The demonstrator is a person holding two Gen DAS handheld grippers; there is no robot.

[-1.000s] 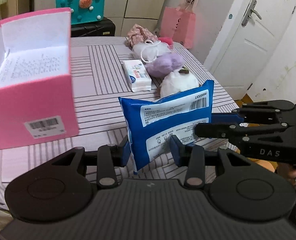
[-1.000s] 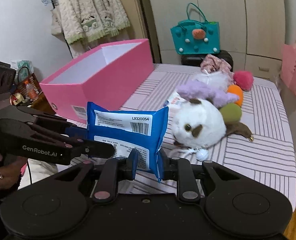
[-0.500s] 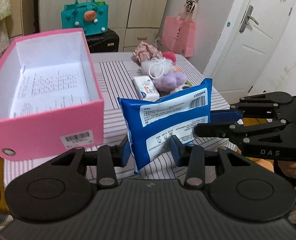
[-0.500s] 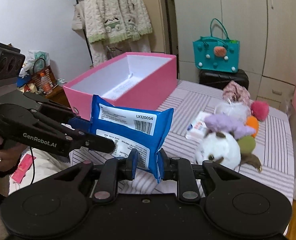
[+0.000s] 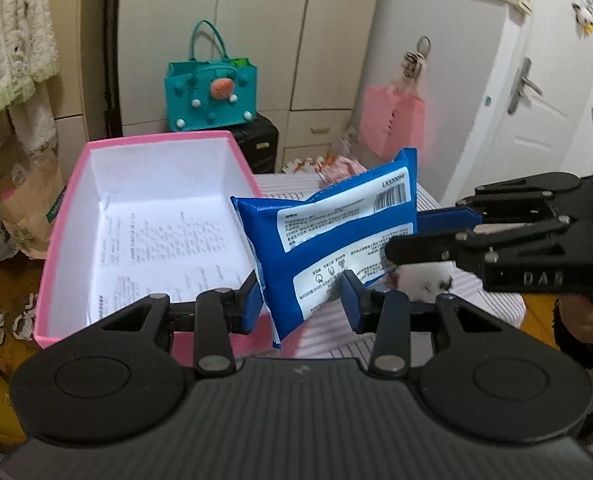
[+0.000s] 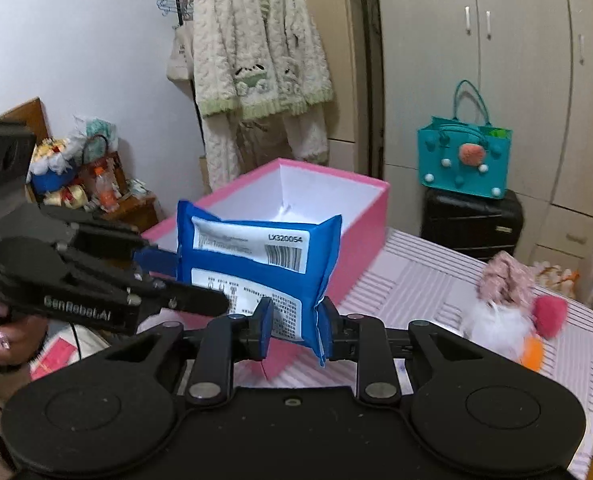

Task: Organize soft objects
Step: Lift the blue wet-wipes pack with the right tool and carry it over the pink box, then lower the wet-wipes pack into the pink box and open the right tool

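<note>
A blue tissue pack [image 5: 336, 240] [image 6: 256, 256] hangs in the air, gripped from two sides. My left gripper [image 5: 302, 300] is shut on its lower end. My right gripper [image 6: 296, 324] pinches its lower right corner, and its jaws are opening slightly while the pads still touch the pack. Each gripper shows in the other's view: the right gripper [image 5: 416, 232] reaches in from the right, the left gripper [image 6: 188, 280] from the left. The open pink box [image 5: 64, 240] [image 6: 360, 240], with a printed sheet on its floor, lies just behind and below the pack.
On the striped table [image 6: 416, 280] lie a white plush [image 6: 492, 320], a pink pompom [image 6: 548, 312] and a floral pouch [image 6: 504, 276]. A teal bag [image 5: 212, 96] sits on a black suitcase [image 6: 472, 220] behind. Clutter and a hanging fleece robe [image 6: 256, 60] fill the left.
Both grippers have risen with the blue pack and swung toward the pink box, which now sits directly behind the pack. The soft toys have slid to the right edge of view.
</note>
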